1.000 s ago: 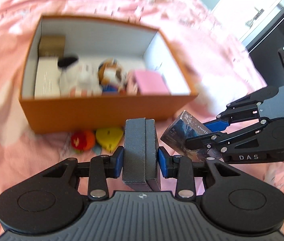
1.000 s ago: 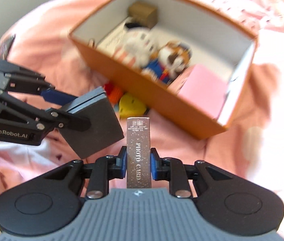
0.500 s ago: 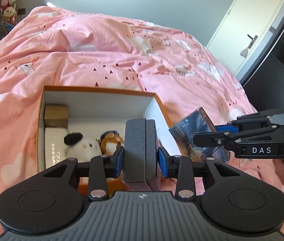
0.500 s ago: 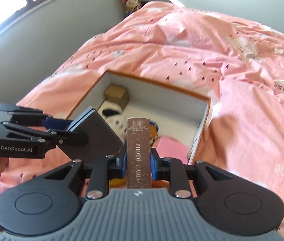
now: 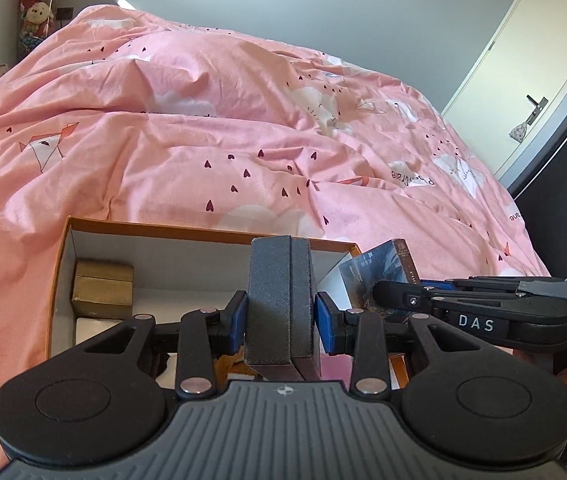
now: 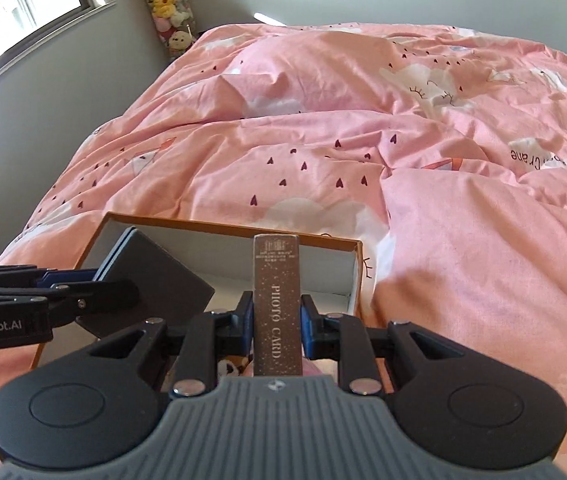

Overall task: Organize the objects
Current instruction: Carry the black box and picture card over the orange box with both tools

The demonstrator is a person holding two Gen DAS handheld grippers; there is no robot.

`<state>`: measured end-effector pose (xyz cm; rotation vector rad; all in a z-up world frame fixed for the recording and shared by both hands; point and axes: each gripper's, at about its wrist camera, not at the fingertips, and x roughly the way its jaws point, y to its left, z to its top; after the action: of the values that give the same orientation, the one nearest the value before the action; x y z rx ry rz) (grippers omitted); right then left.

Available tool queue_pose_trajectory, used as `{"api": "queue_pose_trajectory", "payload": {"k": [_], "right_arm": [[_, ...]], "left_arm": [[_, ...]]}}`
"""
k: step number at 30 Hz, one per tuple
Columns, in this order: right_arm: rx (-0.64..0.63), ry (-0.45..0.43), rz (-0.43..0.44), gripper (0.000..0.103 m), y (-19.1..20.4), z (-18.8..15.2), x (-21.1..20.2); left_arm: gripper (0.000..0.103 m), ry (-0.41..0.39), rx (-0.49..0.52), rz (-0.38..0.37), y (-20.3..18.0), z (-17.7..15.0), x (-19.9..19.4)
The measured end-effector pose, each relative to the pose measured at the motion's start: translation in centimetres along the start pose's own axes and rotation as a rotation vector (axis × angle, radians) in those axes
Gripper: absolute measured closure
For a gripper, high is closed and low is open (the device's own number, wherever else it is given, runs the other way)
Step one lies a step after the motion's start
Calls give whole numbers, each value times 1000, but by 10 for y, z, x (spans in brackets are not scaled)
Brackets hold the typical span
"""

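Landmark: orange cardboard box [image 5: 59, 280] with white inner walls, open-topped, lying on the pink duvet [image 5: 243, 128].
Left gripper [image 5: 281, 316]: jaws clenched on a dark grey textured case [image 5: 279, 300], held on edge above the near side of the orange cardboard box; in the right wrist view the same case [image 6: 155, 280] shows its broad flat face, tilted, over the box's left end.
Right gripper [image 6: 277, 320]: jaws clamped on a brown photo card box [image 6: 276, 304], spine lettered "PHOTO CARD", upright over the near side of the orange cardboard box [image 6: 357, 276]; from the left wrist view it [image 5: 379, 272] hangs at the box's right end, its printed dark cover facing the camera.
Gold box [image 5: 102, 290]: inside the orange cardboard box, in its far left corner, against the white wall.
White flat item [image 5: 95, 330]: inside the box, just in front of the gold box, mostly hidden by the left gripper.
Other contents: a bit of plush toy [image 6: 229, 368] peeks between the right gripper's fingers; details too hidden to tell.
Plush toy stack [image 6: 167, 4]: in the room corner beyond the bed, well apart from the box.
Door [image 5: 523, 60]: beyond the duvet, off the box's right side.
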<state>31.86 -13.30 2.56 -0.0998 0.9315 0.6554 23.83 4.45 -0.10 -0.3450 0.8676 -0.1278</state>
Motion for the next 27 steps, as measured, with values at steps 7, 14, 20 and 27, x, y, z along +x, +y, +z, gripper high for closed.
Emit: {"api": "queue_pose_trajectory", "payload": {"k": [7, 14, 20, 27], "right_arm": [[17, 19, -73, 79, 3, 4, 56], [-61, 50, -188, 79, 14, -3, 95], [-128, 72, -275, 79, 20, -10, 115], [-172, 72, -328, 79, 27, -13, 128]], "left_arm": [[63, 23, -69, 35, 19, 10, 41], [63, 31, -59, 45, 25, 11, 65], [63, 40, -63, 30, 27, 9, 80], [63, 51, -74, 16, 29, 6, 89]]}}
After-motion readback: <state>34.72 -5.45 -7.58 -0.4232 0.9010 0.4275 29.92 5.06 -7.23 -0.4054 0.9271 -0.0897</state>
